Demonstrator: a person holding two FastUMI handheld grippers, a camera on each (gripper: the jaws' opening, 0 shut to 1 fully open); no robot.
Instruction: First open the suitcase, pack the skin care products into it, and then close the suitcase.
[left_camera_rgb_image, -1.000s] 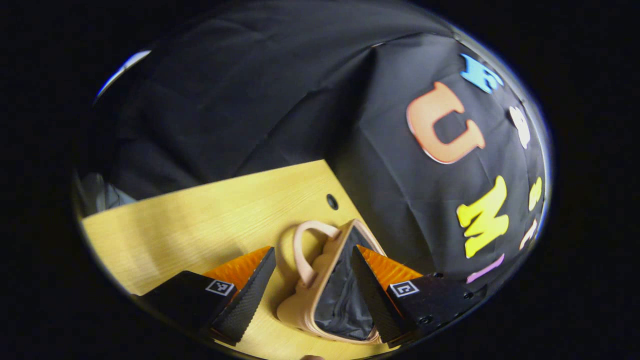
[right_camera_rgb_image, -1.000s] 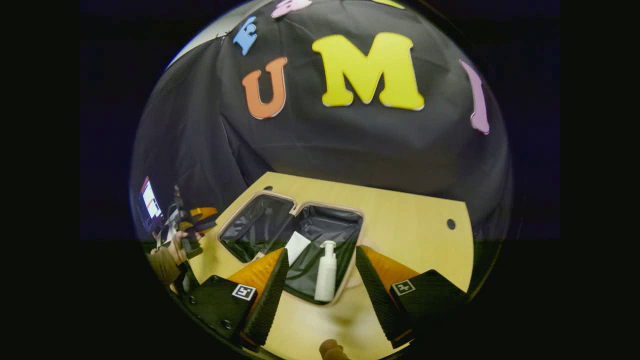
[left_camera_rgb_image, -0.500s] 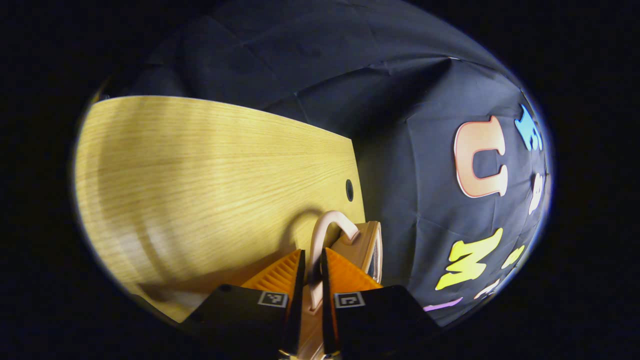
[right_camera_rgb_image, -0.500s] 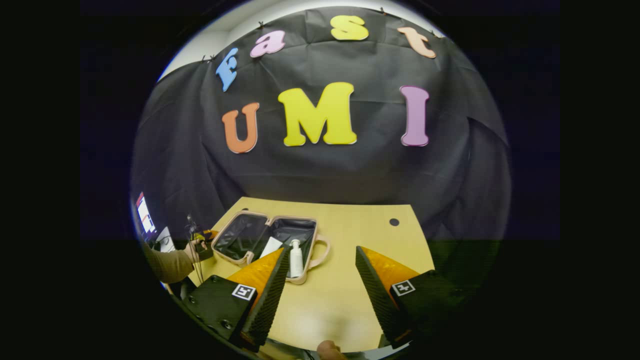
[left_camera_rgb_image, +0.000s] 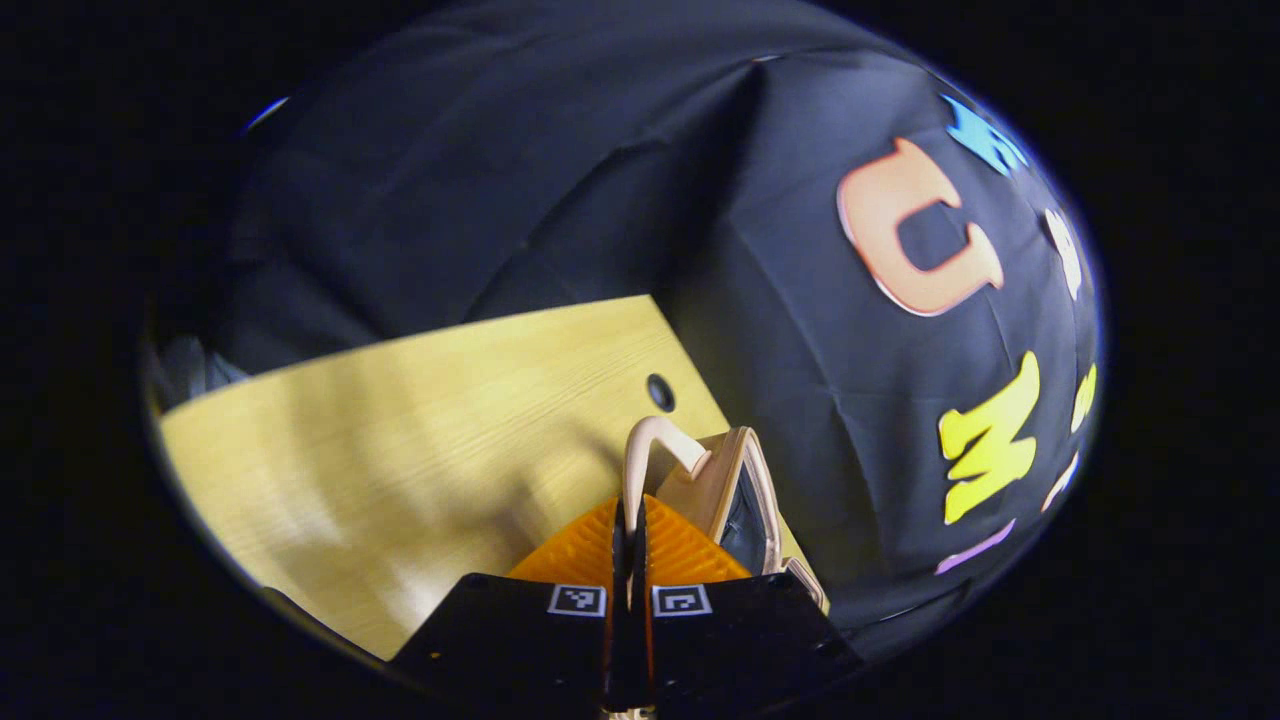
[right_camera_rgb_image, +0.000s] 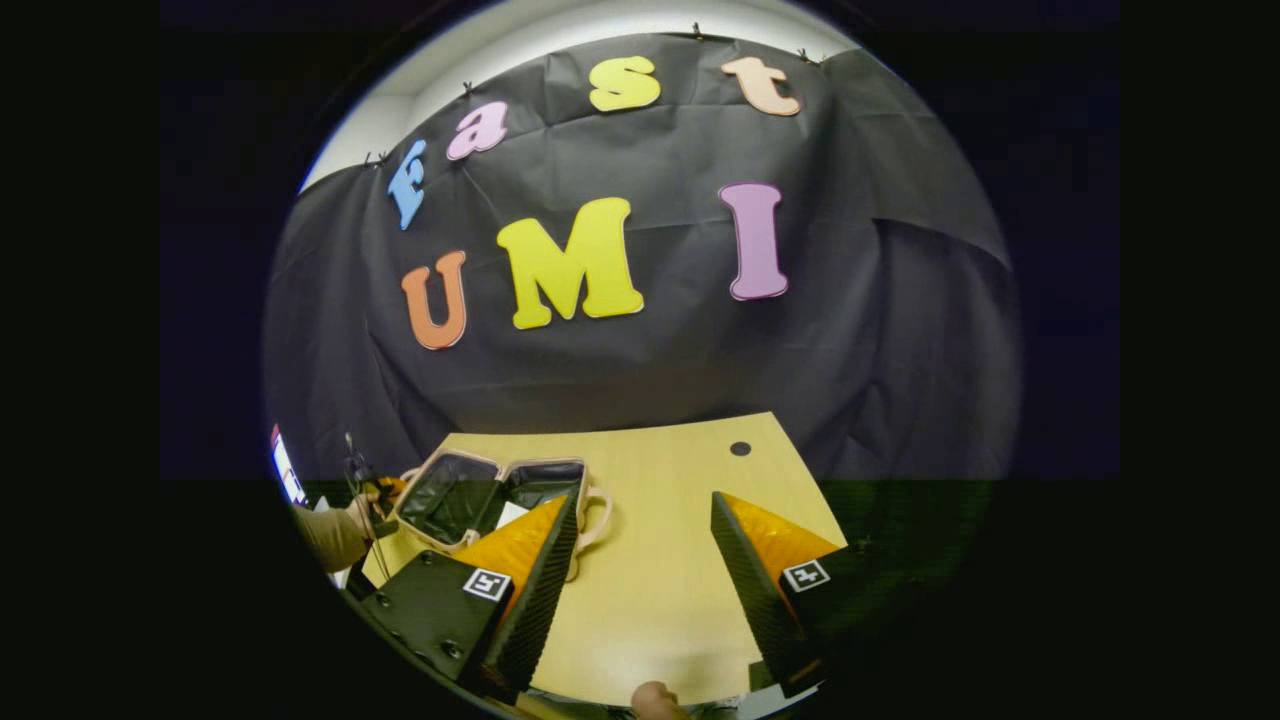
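The left gripper (left_camera_rgb_image: 628, 530) is clenched on the suitcase's (left_camera_rgb_image: 735, 490) stiff loop handle (left_camera_rgb_image: 650, 450), near the table's (left_camera_rgb_image: 400, 430) far edge. The light lid should swing easily from there. The right gripper (right_camera_rgb_image: 640, 560) hangs released.

**Free room around the suitcase**

Ahead of your right gripper (right_camera_rgb_image: 635, 560) the surface (right_camera_rgb_image: 660, 560) lies bare to its far edge (one small hole (right_camera_rgb_image: 740, 448) there). The open suitcase (right_camera_rgb_image: 450, 495) blocks the left side, its raised lid (left_camera_rgb_image: 745, 490) standing beside your left gripper (left_camera_rgb_image: 630, 545).
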